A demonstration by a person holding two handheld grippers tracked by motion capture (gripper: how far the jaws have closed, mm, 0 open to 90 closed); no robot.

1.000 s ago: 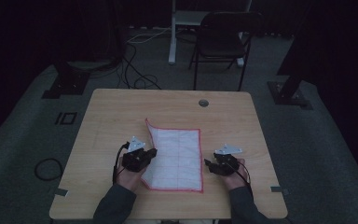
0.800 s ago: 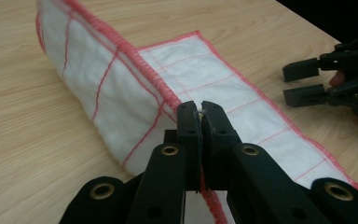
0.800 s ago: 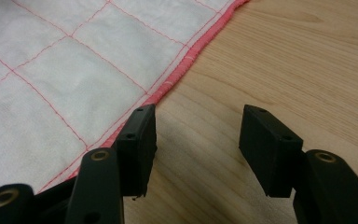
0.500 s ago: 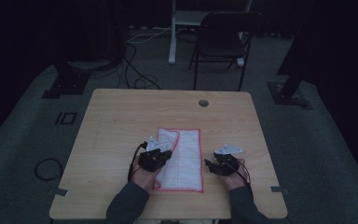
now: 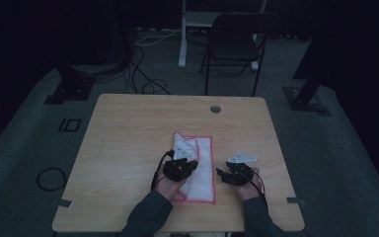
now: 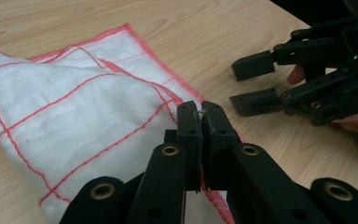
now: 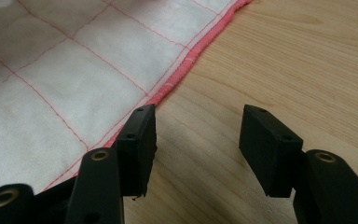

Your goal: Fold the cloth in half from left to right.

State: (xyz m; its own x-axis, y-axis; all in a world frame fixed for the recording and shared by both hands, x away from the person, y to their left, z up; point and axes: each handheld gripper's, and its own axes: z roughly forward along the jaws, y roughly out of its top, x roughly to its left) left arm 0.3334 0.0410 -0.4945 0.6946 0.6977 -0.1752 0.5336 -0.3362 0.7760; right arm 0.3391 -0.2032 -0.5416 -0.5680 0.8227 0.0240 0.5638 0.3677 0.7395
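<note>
High view, one cloth (image 5: 203, 163), two grippers

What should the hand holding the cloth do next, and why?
Probably carry the pinched edge further across to the far hem, then let go. The left gripper is shut on the cloth, with one side lifted and partly folded over the rest. The right gripper waits open on the table beside the hem.

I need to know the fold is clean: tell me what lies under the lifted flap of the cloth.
Under the flap held by the left tongs lies the rest of the cloth, flat on the table. How much of that lower layer is covered, and whether it is creased, cannot be seen.
</note>
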